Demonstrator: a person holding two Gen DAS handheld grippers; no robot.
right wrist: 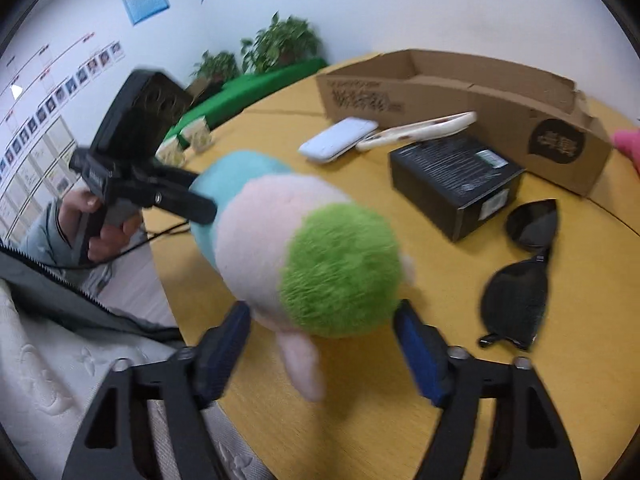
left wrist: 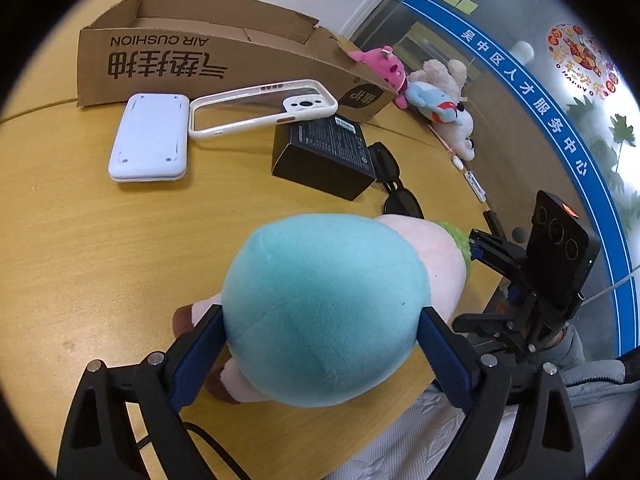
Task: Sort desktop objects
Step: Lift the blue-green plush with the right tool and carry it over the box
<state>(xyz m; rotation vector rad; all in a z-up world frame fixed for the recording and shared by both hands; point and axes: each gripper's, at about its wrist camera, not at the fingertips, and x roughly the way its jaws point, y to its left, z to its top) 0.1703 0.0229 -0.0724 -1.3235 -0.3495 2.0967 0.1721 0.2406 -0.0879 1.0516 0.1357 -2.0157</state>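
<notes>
A plush toy (left wrist: 324,308) with a teal body, pink head and green tuft lies near the front edge of the yellow table (left wrist: 80,240). My left gripper (left wrist: 320,352) is shut on its teal body. In the right wrist view the toy (right wrist: 304,256) faces me, green tuft first. My right gripper (right wrist: 322,344) is open, one finger on each side of the tuft, not pressing it. The right gripper also shows in the left wrist view (left wrist: 480,244) at the toy's head.
An open cardboard box (left wrist: 224,60) stands at the back. Before it lie a white flat case (left wrist: 150,138), a white phone case (left wrist: 260,108), a black box (left wrist: 324,156) and black sunglasses (right wrist: 520,272). Small plush toys (left wrist: 420,88) lie at the far right edge.
</notes>
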